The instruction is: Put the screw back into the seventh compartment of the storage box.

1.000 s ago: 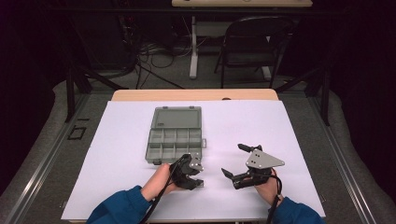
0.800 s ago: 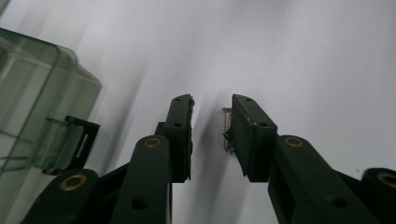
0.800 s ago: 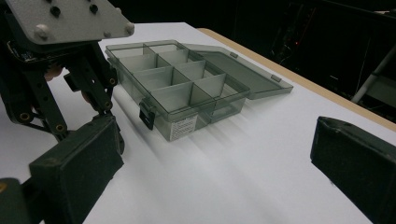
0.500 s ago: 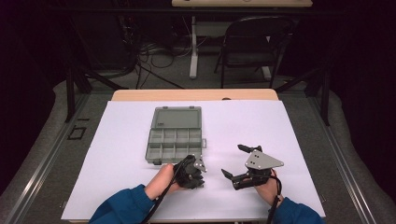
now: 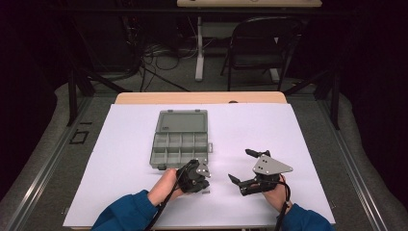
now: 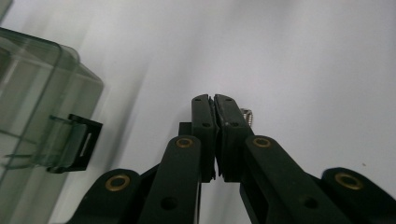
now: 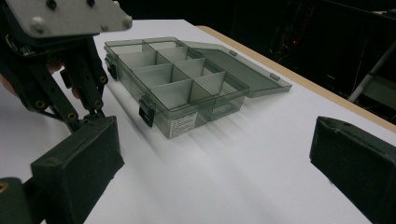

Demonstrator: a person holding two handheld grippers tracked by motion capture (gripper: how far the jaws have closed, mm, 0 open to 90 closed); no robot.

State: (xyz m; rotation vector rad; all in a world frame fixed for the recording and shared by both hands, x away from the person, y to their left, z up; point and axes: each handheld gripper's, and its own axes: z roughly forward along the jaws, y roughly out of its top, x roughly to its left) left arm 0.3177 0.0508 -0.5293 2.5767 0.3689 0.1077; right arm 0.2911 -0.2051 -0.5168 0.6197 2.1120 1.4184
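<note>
Pick-up step judged in hand: left gripper [image 5: 198,177], just beside near right corner of open compartment box [image 5: 180,139] on white worktop [image 5: 308,130], jaws just closed on small metal screw-like part [image 6: 248,115], seen pinched at jaw tips. Part mostly hidden behind jaws; kind hard to tell. Right gripper [image 5: 242,166] held further right of box, jaws wide apart, nothing between them. Next move judged: part lifted, carried over box, released into one compartment. Compartment contents hard to make out; forearms cut off by frame edge.
</note>
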